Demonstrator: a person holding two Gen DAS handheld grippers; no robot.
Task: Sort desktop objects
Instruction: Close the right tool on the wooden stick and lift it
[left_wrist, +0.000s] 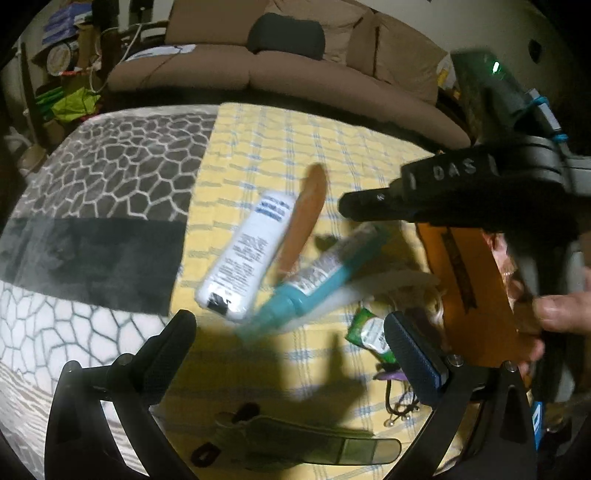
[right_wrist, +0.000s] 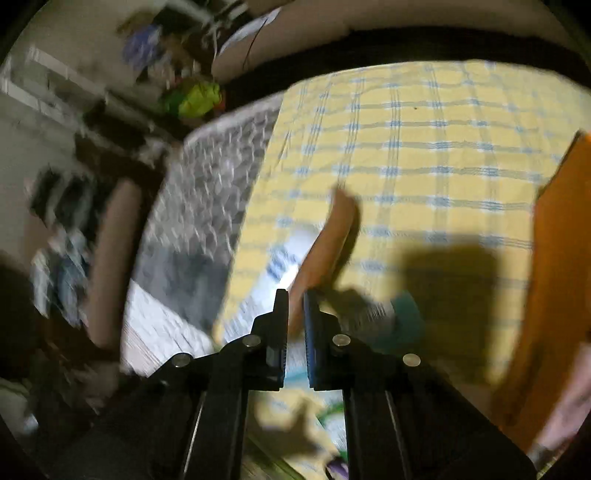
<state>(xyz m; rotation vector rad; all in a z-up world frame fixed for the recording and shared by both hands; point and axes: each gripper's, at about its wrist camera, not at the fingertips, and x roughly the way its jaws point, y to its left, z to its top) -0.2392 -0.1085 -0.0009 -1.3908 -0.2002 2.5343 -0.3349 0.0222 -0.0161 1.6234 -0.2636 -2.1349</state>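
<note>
Teal tube (left_wrist: 314, 284) motion-blurred; right gripper (right_wrist: 295, 295) contents unclear; left gripper (left_wrist: 291, 325) spread.

Ahead of the left gripper (left_wrist: 290, 332), the white tube (left_wrist: 245, 254) and teal tube (left_wrist: 314, 277) block passage; bare checked cloth (left_wrist: 295, 133) lies beyond.

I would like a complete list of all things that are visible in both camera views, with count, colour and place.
White plastic lotion tube: one, white with blue print, lying on the yellow checked cloth.
Orange flat stick: one, orange, beside the white tube.
Teal-capped tube: one, teal and white, blurred, right of the stick.
Green packet: one, green, near the right fingertip.
Orange box: one, at the right edge.
Grey patterned blanket: one, left of the cloth.
Beige sofa: one, behind.
Left gripper: black, wide open, empty.
Right gripper: black, nearly closed, narrow gap.
</note>
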